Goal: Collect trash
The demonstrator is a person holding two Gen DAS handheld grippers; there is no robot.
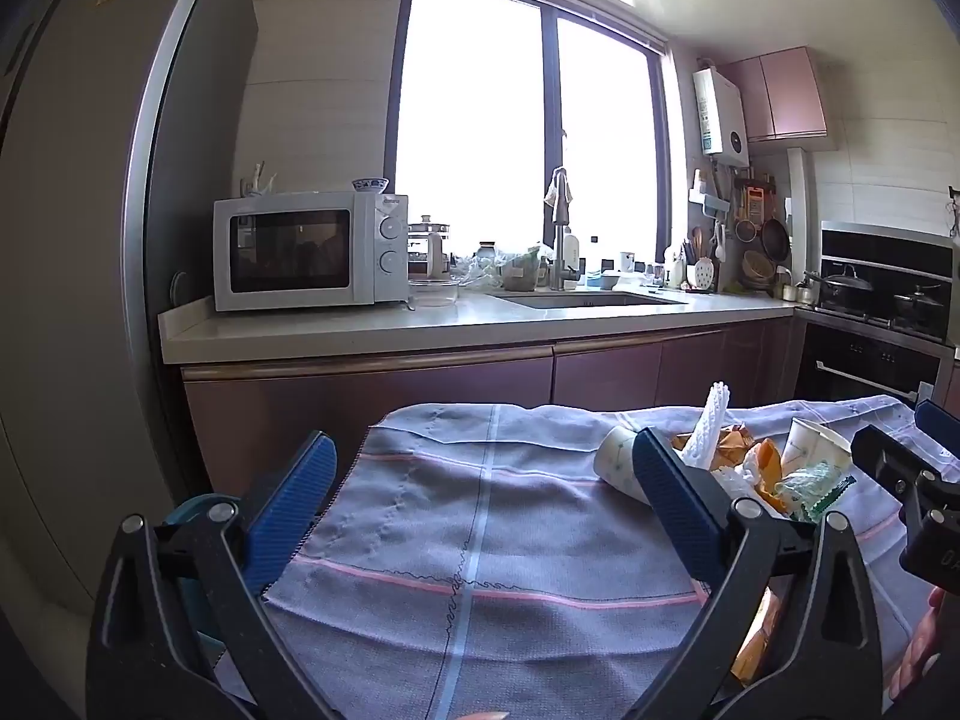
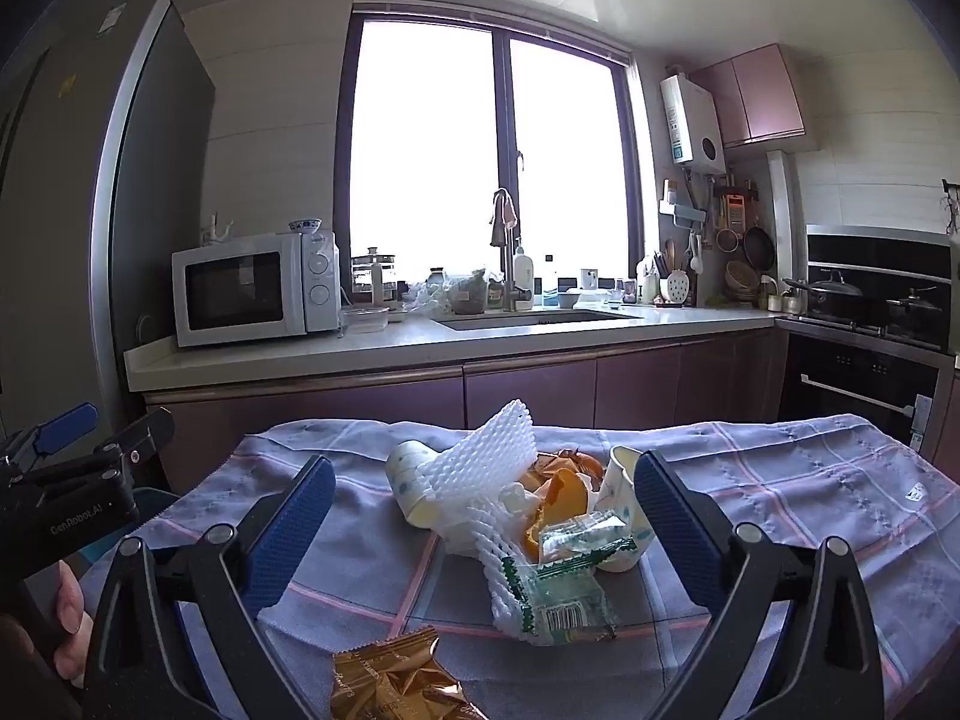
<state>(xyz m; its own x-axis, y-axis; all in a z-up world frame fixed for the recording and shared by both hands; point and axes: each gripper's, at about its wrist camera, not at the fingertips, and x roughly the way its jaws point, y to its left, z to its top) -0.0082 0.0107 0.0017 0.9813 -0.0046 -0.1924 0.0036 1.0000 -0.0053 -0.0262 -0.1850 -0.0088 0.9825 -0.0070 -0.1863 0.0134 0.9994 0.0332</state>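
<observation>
in the right wrist view the trash pile [image 2: 528, 516] lies in the middle of the frame on the checked cloth [image 2: 780, 498] over the tabletop, between the right gripper [image 2: 483, 534] fingers, which stand wide and hold nothing. the left gripper [image 2: 90, 426], also wide and empty, sits at the left edge; its body reads "genrobot.ai". a gold wrapper [image 2: 390, 678] lies at the bottom, its print too small to read.

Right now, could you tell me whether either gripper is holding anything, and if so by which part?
Nothing is held. The left gripper and right gripper both stand with jaws wide open above the cloth; the trash pile lies untouched.
</observation>
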